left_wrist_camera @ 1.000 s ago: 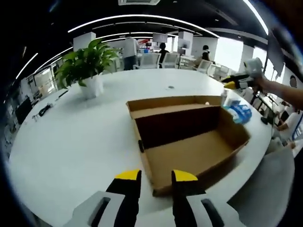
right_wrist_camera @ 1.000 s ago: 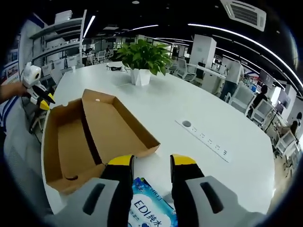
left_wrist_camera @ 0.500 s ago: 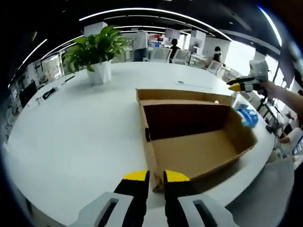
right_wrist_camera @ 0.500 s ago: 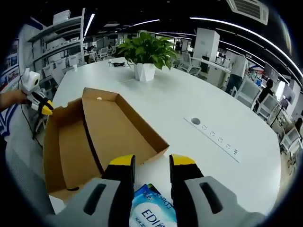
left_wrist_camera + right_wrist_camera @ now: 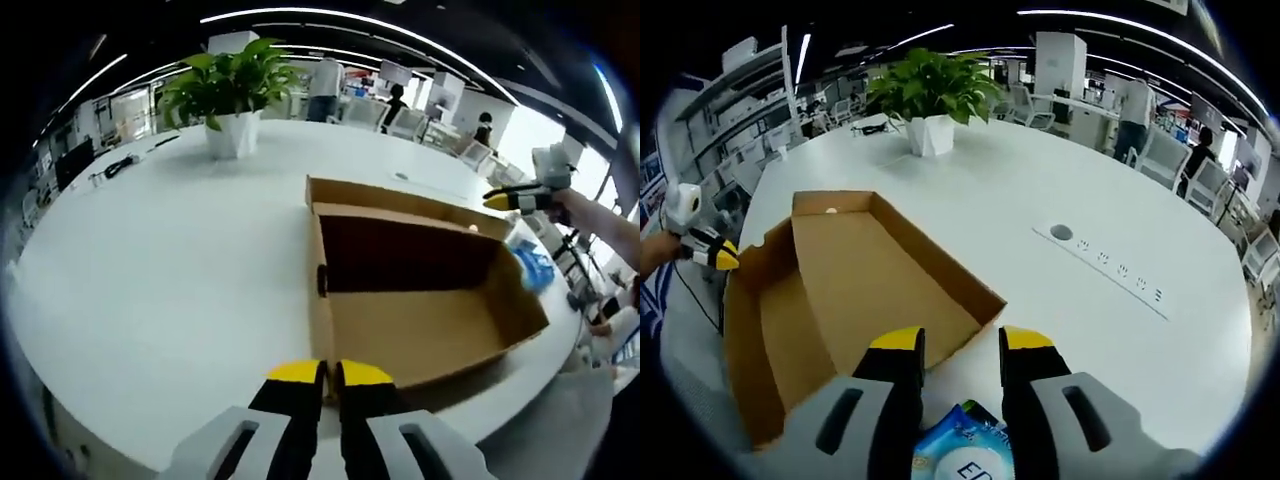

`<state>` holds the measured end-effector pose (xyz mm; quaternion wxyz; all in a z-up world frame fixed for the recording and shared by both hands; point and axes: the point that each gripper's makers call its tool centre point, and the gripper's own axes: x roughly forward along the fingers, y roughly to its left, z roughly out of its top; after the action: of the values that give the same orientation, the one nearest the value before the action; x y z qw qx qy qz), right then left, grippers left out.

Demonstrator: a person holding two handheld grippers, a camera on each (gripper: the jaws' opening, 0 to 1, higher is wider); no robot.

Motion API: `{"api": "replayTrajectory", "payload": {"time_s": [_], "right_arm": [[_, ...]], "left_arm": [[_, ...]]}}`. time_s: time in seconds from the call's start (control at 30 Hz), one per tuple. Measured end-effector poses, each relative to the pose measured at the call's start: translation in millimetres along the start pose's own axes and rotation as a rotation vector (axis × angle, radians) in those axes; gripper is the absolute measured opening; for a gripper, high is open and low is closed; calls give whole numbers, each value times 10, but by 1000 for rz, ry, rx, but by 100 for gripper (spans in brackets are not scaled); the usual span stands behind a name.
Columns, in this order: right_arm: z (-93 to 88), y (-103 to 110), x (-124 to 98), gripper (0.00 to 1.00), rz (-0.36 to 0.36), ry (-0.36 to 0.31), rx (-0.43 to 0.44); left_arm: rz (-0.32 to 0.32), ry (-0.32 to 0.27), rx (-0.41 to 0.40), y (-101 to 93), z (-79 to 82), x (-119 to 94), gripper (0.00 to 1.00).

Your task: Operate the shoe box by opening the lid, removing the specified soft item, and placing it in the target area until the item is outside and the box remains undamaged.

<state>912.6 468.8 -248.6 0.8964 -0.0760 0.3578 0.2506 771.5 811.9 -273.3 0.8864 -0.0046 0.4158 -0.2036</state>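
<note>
Since a second ago our left gripper (image 5: 329,372) has brought its yellow-tipped fingers (image 5: 295,373) together, from well apart to a thin slit that pinches the near wall of the open shoe box (image 5: 420,300) at its corner. In the right gripper view the left gripper sits at the box's far corner, held by a hand. Our right gripper (image 5: 961,343) has kept its fingers spread at about the same gap, and the blue-and-white soft pack (image 5: 965,452) lies low between them on the surface just beside the box; we cannot tell whether the fingers touch it. The pack has slid lower in that view and the box looms larger, so the camera has moved. In the left gripper view the pack shows as a blue patch beyond the box's far end, under the right gripper. The box lies empty with its lid folded flat on the white surface (image 5: 170,270). A potted plant (image 5: 928,95) stands well beyond the box, and a socket strip (image 5: 1110,268) runs along the surface to one side; neither blocks the box.
</note>
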Motion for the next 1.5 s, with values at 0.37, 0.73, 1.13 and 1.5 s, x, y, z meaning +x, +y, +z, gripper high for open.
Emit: {"api": "replayTrajectory", "payload": {"time_s": [0.37, 0.73, 1.13, 1.5], "right_arm": [[-62, 24, 148, 26, -13, 63, 58], [-184, -64, 415, 23, -28, 166, 138], [-264, -30, 474, 12, -37, 211, 200], [-190, -96, 426, 6, -81, 203, 191]], "left_arm": [[8, 12, -12, 20, -27, -25, 4], [8, 9, -23, 32, -16, -23, 4], [3, -1, -43, 28, -14, -12, 4], [0, -7, -47, 36, -14, -13, 4]]}}
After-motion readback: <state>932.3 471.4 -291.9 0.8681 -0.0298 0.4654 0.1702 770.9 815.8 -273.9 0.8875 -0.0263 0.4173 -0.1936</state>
